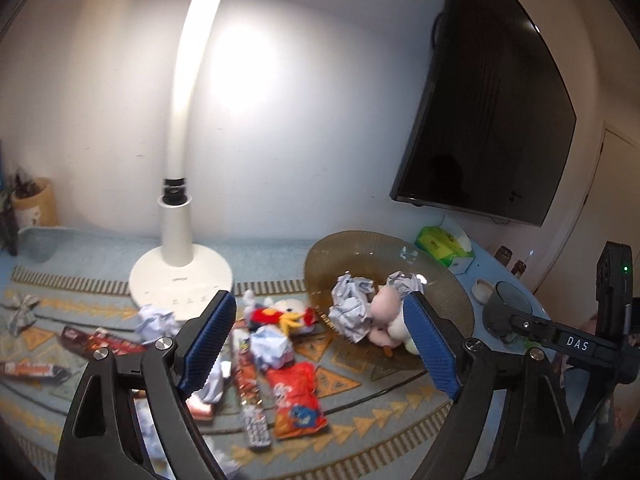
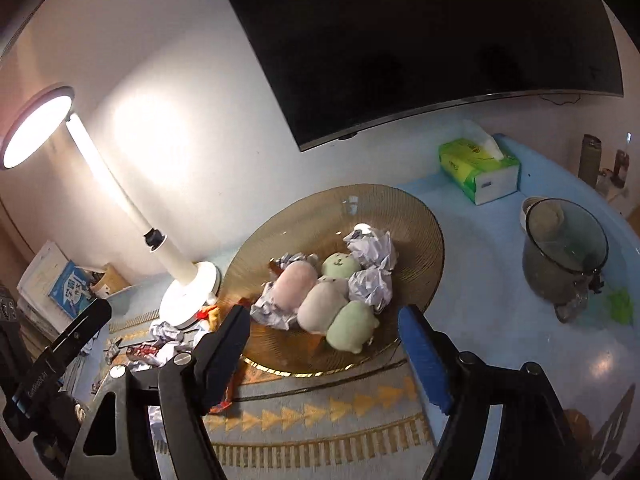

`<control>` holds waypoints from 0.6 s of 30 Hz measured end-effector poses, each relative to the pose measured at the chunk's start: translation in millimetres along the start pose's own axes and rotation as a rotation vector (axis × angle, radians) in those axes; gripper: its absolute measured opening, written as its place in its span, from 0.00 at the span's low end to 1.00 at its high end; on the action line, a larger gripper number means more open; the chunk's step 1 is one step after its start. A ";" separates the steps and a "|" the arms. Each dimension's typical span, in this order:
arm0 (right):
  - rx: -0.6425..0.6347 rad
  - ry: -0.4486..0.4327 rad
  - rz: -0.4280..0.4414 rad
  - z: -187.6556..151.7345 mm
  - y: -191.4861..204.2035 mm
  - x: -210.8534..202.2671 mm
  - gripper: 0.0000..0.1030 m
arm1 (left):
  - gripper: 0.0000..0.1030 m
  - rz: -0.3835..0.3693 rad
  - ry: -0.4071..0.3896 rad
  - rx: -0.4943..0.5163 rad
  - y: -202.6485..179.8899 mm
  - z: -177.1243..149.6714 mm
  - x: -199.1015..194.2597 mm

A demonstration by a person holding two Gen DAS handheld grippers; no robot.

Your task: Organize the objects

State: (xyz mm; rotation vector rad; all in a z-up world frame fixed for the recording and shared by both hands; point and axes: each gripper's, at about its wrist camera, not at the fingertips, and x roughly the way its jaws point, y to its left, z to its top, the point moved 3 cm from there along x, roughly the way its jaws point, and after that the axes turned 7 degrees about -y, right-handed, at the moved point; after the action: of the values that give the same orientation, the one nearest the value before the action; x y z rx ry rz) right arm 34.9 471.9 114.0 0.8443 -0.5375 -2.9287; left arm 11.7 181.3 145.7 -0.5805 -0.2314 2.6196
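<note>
1. While the amber glass plate (image 2: pixel 416 236) fills the middle of the right wrist view, bare blue tabletop (image 2: pixel 480 292) lies open to its right, up to the tissue box (image 2: pixel 478 168) and the dark glass pot (image 2: pixel 564 256); the lamp base (image 2: pixel 192 292) stands just beside the plate's left rim.
2. Seen from the left wrist, the patterned mat (image 1: pixel 360 420) is crowded at centre and left with snack packets (image 1: pixel 296 396), a remote (image 1: pixel 256 428) and paper balls (image 1: pixel 156 318); its lower right is clear.
3. Left gripper (image 1: pixel 324 344): jaws wide apart, nothing between the pads, held above the clutter.
4. Right gripper (image 2: pixel 324 344): jaws wide apart, empty, above the plate's near rim.
5. On the plate lie four plush toys (image 2: pixel 320 304) bunched together and touching, their long axes running from lower right to upper left, with crumpled paper balls (image 2: pixel 370 286) against them.
6. A red plush (image 1: pixel 276 316) lies on the mat just left of the plate.
</note>
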 end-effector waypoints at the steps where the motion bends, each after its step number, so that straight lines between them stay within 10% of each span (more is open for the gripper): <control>1: -0.018 0.002 0.023 -8.5 10.3 -5.8 0.76 | 0.84 0.029 -0.014 -0.010 12.6 -3.6 -14.0; 5: -0.135 0.006 0.091 -56.9 50.1 -17.2 1.00 | 0.99 0.176 -0.047 -0.033 77.1 -33.1 -69.1; 12: -0.400 0.090 0.058 -142.1 90.5 20.2 1.00 | 0.99 0.433 0.083 0.005 173.3 -95.4 -90.8; 18: -0.381 0.215 0.064 -154.5 81.2 48.3 1.00 | 0.99 0.402 0.164 -0.133 207.5 -121.1 -79.4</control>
State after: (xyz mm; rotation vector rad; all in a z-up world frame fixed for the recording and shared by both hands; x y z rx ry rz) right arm 70.6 340.1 -5.0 1.0416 0.0090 -2.7015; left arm 48.8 -31.1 13.4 -0.9709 -0.2619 2.9325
